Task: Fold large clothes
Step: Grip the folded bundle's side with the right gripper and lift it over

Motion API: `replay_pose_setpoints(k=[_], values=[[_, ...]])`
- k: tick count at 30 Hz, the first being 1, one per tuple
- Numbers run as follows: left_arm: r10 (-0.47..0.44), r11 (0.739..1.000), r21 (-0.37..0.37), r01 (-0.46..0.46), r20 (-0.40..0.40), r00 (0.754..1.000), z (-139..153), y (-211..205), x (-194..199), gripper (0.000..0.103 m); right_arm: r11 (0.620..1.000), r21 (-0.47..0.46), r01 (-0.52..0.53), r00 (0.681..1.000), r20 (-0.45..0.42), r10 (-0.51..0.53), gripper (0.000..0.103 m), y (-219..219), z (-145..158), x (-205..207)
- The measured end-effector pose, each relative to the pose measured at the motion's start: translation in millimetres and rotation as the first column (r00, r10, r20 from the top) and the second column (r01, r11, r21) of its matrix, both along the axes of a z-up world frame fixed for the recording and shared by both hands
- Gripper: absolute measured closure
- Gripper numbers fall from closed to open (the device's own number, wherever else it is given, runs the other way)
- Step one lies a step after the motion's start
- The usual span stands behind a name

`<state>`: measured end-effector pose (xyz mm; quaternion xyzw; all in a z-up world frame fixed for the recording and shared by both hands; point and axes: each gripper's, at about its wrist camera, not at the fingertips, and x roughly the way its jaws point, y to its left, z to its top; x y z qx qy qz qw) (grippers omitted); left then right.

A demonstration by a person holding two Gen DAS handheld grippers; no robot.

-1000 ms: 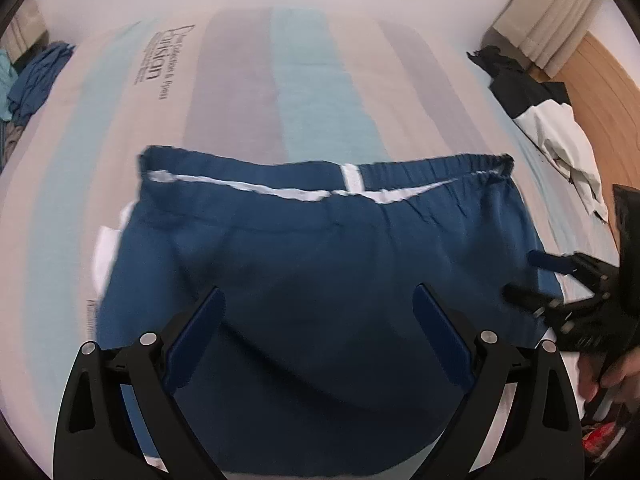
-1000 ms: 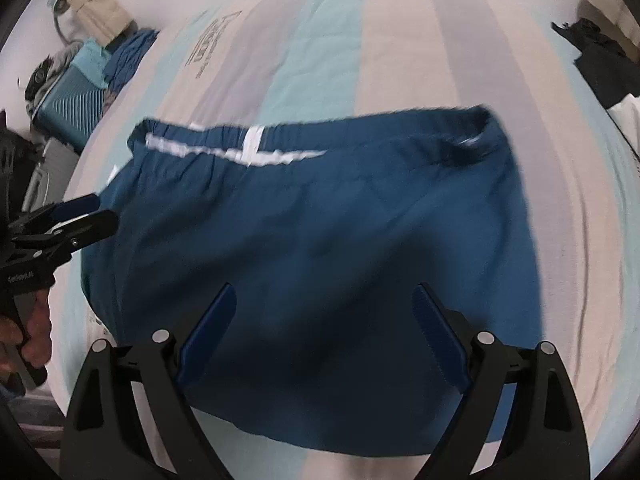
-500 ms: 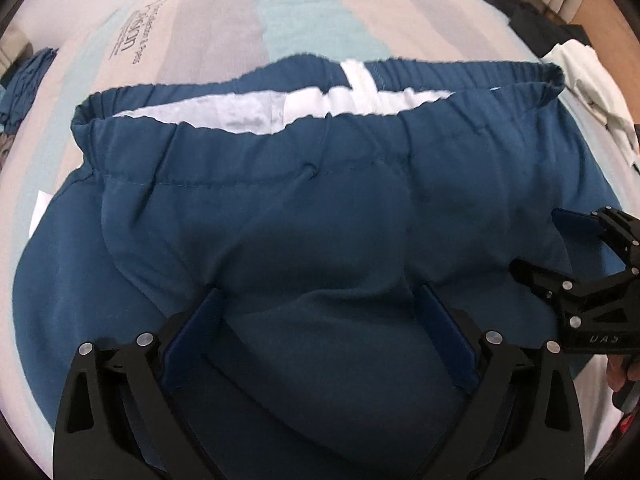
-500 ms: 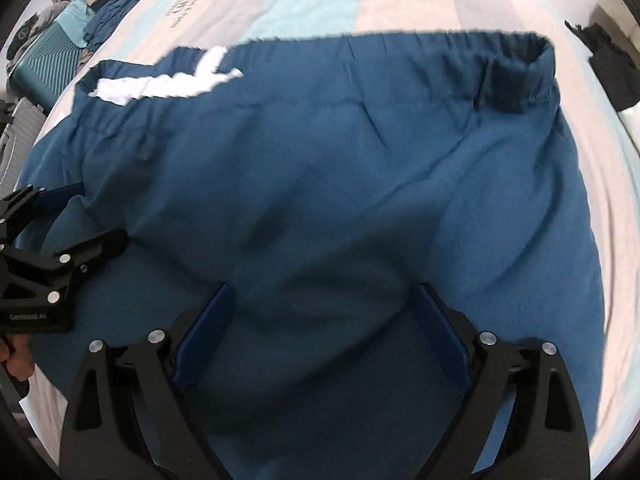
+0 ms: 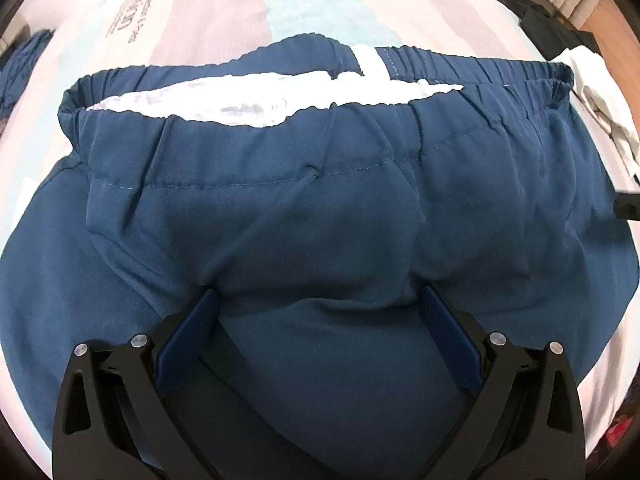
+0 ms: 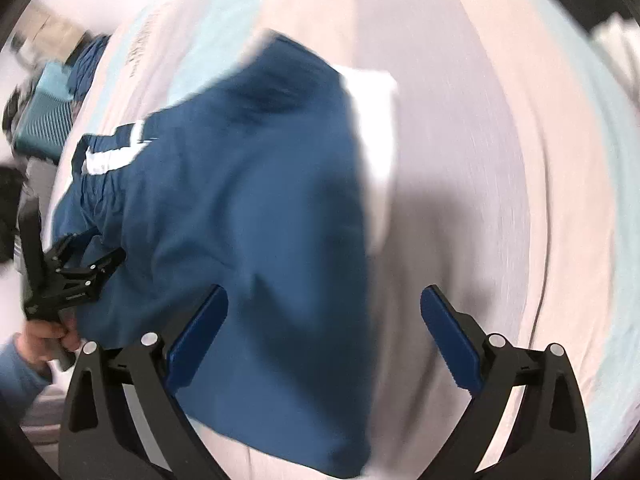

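The blue trousers (image 5: 320, 208) lie spread on the striped bed cover (image 5: 304, 4), their elastic waistband (image 5: 280, 116) at the far side from the left hand-held gripper (image 5: 318, 304), showing white lining inside. That left hand-held gripper stands wide open, pointing steeply down, its two blue pads (image 5: 188, 340) resting on the cloth with a soft bulge of fabric between them; the pads do not pinch it. The right hand-held gripper (image 6: 324, 300) is also wide open, its jaws having just been opening, and nothing is clamped: the near right edge of the trousers passes between its fingers, blue cloth by the left pad and bare bed cover by the right one. The right wrist view is smeared with blur. In it, to the left of the right hand-held gripper, the person's left hand (image 6: 44, 332) in a blue sleeve (image 6: 20, 372) grips the handle of the left tool. A white garment (image 5: 600, 104) lies beyond the trousers, far right of the left hand-held gripper.
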<state>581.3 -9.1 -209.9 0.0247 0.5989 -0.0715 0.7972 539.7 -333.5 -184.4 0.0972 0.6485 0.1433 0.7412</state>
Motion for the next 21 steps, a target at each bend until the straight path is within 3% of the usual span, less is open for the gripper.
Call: replay_pose_setpoints(k=[4, 9, 17, 18, 21], values=[[0.004, 1.0, -0.008, -0.004, -0.019, 1.0, -0.2, 5.9, 8.6, 0.005, 0.985, 0.169, 0.037, 0.982, -0.189, -0.005, 0.01, -17.9, -34.7, 8.4], [0.006, 1.0, -0.02, -0.006, -0.032, 0.999, -1.7, 10.9, 18.9, 0.005, 0.954, 0.297, 0.046, 0.97, -0.242, 0.028, 0.01, -7.7, -52.4, 8.3], [0.01, 0.999, -0.043, -0.012, -0.032, 0.999, -2.3, 16.6, 18.7, 0.006, 0.954, 0.3, 0.014, 0.976, -0.212, 0.053, 0.01, 15.5, -54.3, 10.3], [0.009, 0.999, -0.045, -0.011, -0.032, 0.999, -1.1, 17.3, 16.8, 0.006, 0.949, 0.316, -0.001, 0.977, -0.202, 0.068, 0.013, 17.9, -51.2, 10.2], [0.006, 0.999, -0.049, -0.007, -0.033, 0.999, -3.4, 20.5, 17.9, 0.006, 0.968, 0.246, -0.043, 0.976, -0.198, 0.094, 0.022, 28.0, -55.4, 9.2]])
